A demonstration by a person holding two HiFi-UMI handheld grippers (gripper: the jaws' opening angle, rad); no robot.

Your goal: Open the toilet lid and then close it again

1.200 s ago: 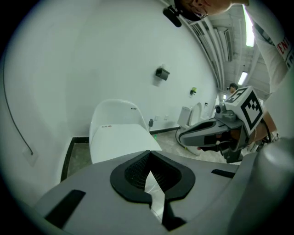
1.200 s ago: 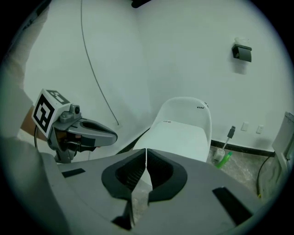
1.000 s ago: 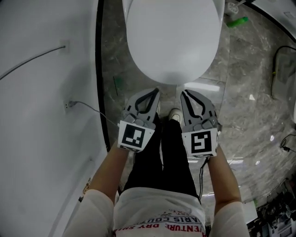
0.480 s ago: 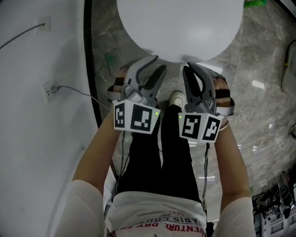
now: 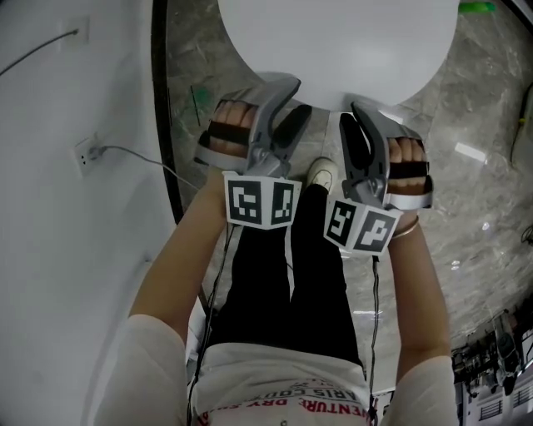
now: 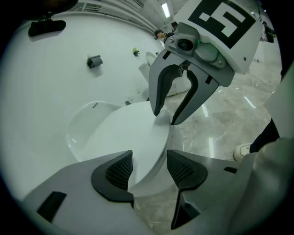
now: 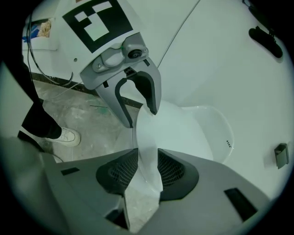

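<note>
The white toilet lid (image 5: 333,42) lies down, filling the top of the head view. Both grippers sit at its front rim, side by side, pointing down at it. My left gripper (image 5: 296,96) has just been opening its jaws. In the left gripper view the lid's rim (image 6: 128,133) passes between its pads (image 6: 115,170) with a gap on each side. My right gripper (image 5: 350,112) is shut on the rim: in the right gripper view both pads (image 7: 170,172) press the lid's thin edge (image 7: 147,137). Each gripper also shows in the other's view: the right gripper (image 6: 165,117) and the left gripper (image 7: 142,117).
A white wall runs down the left with a socket and cable (image 5: 83,152). Grey marble floor (image 5: 475,191) surrounds the toilet. The person's legs and a white shoe (image 5: 321,175) are just below the grippers. A green object (image 5: 479,7) lies far right.
Both grippers moved up to the lid's front rim and rolled, so the hands now show on their outer sides. The left jaws spread apart around the rim.
</note>
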